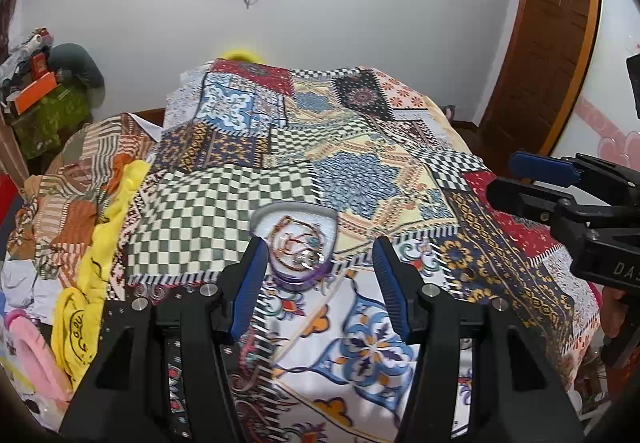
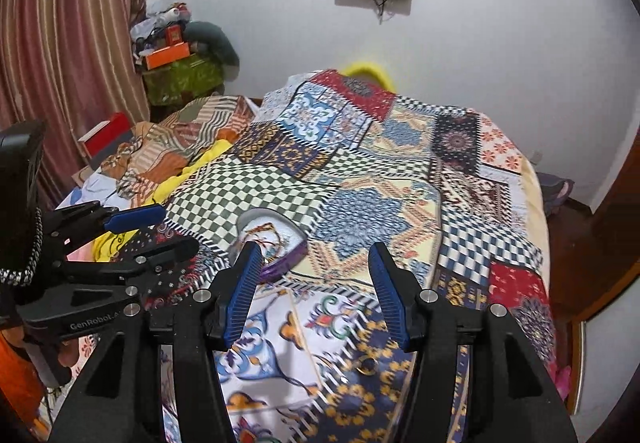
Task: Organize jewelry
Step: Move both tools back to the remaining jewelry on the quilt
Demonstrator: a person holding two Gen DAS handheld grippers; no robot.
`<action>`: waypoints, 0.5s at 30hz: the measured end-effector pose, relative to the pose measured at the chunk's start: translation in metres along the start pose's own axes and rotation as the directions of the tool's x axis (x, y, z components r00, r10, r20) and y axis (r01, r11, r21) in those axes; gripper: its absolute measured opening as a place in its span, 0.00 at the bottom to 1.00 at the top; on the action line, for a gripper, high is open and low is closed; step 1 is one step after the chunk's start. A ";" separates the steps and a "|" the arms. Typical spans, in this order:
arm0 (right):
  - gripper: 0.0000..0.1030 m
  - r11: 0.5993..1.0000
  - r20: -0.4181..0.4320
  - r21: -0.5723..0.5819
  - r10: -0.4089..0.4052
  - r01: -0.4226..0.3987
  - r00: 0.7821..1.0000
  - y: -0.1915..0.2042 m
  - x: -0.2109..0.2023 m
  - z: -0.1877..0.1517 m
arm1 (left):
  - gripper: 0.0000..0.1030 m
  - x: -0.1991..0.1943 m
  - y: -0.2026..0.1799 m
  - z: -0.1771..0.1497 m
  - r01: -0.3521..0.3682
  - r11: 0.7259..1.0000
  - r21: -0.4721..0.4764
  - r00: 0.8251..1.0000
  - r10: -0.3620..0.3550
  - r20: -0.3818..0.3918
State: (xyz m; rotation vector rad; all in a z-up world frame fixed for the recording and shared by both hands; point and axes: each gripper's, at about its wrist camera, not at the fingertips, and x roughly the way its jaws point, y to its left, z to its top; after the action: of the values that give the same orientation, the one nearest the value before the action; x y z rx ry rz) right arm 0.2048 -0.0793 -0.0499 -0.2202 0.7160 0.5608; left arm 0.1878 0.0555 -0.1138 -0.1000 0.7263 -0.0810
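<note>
Both tongs released, holding nothing: left tongs [image 1: 318, 247] with the jaws wide apart, right tongs [image 2: 314, 249] the same.

On the patchwork bedspread [image 1: 360, 163] of the bed, a small pale jewelry dish [image 1: 296, 243] with a purple rim, filled with tangled bangles and chains (single pieces too blurred to separate).

From the left tongs: directly ahead, inside the gap but closer to its left finger, almost touching it in the left wrist view. From the right tongs: ahead and off to the left, half hidden behind its left finger. So probably the left hand nearer and better lined up.

Long axis of the dish seemingly along the fingers, the narrow end toward the tongs, but hard to confirm through the fisheye.

Apart from the dish, what looks like a small gold ring [image 2: 366, 365] on a navy patch, just below the right tongs; likely the right hand's piece.
</note>
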 end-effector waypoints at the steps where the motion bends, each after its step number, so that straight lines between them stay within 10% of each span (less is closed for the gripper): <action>1: 0.50 1.000 0.000 0.009 -0.004 0.004 1.000 -0.004 -0.002 -0.003 | 0.52 0.002 -0.004 -0.001 0.006 1.000 0.003 1.000 -0.006 -0.005; 15: 0.50 0.991 -0.096 0.104 -0.079 0.089 0.992 -0.059 0.000 -0.059 | 0.52 0.055 -0.066 -0.021 0.136 0.990 0.044 0.980 -0.128 -0.150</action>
State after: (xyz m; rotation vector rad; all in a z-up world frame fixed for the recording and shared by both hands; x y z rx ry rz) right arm 0.2050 -0.1502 -0.0932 -0.1752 0.8205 0.4319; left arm 0.2118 -0.0171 -0.1580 -0.0909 0.8636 -0.2373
